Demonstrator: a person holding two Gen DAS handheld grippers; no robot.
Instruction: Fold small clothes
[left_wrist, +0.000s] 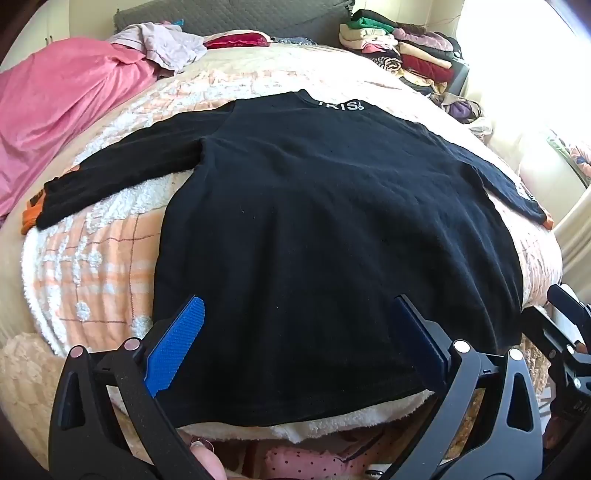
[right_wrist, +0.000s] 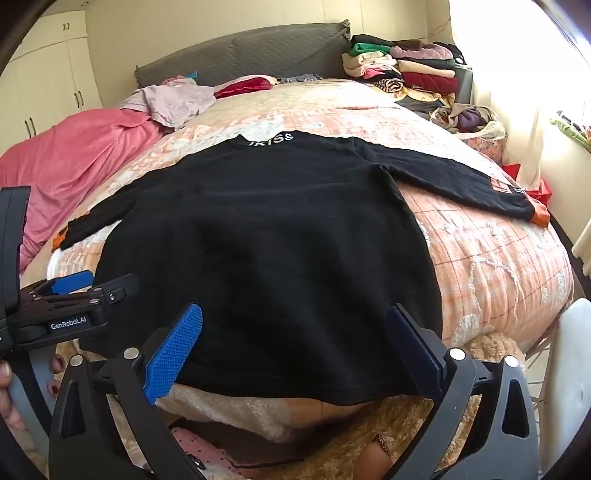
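1. Far left: a pink cover (left_wrist: 62, 107) lies bunched along the bed's left side, with a pale crumpled garment (left_wrist: 166, 44) just beyond it.
2. Left gripper (left_wrist: 299, 306): jaws stand wide apart, blue pads angled down over the near hem. Nothing is clamped; whether the pads graze the cloth cannot be told from this view.
3. Centre: the black long-sleeved top (left_wrist: 314, 206) lies spread flat on the peach checked blanket (left_wrist: 96, 258), collar with white lettering at the far end, hem nearest the person, both sleeves stretched outward. Orange cuffs show at the sleeve ends.
4. Right gripper (right_wrist: 295, 314): jaws likewise fully spread, over the hem's right portion, gripping nothing. The left gripper's body is seen beside it at the left edge.
5. Far right: a stack of folded clothes (right_wrist: 406, 66) sits at the bed's far corner, well apart from the top.
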